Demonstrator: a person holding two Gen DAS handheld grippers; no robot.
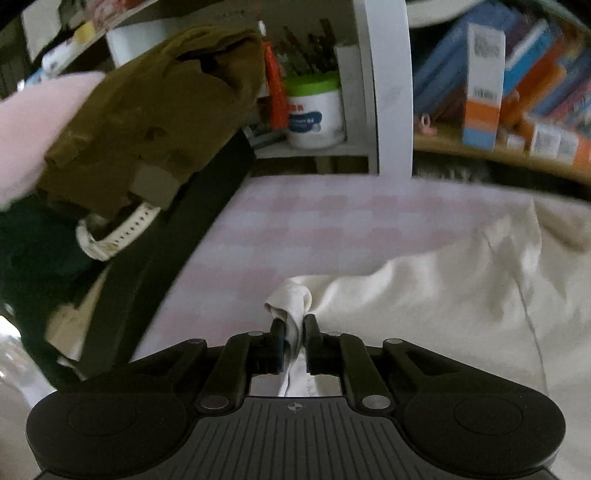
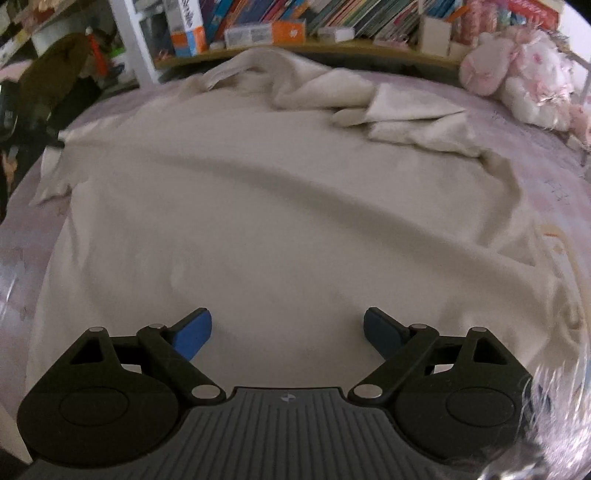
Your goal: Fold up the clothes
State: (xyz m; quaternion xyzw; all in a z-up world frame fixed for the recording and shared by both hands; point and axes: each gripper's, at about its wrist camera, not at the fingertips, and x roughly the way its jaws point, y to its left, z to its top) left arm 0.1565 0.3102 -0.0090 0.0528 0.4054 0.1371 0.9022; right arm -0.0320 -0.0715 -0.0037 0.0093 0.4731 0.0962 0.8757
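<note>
Dim bedroom, bed by a bookshelf

Behind the pink checked bed (image 1: pixel 295 229), a wooden bookshelf (image 2: pixel 332 48) holds books; a white shelf post (image 1: pixel 391 85) stands left.

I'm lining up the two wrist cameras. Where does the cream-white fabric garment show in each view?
Left wrist: the cream-white fabric garment fills the lower right, a bunched corner pinched in the left gripper.
Right wrist: it spreads across the middle of the picture on the bed, the open right gripper above it.
Shared landmark: the white and orange box on the bookshelf.
</note>
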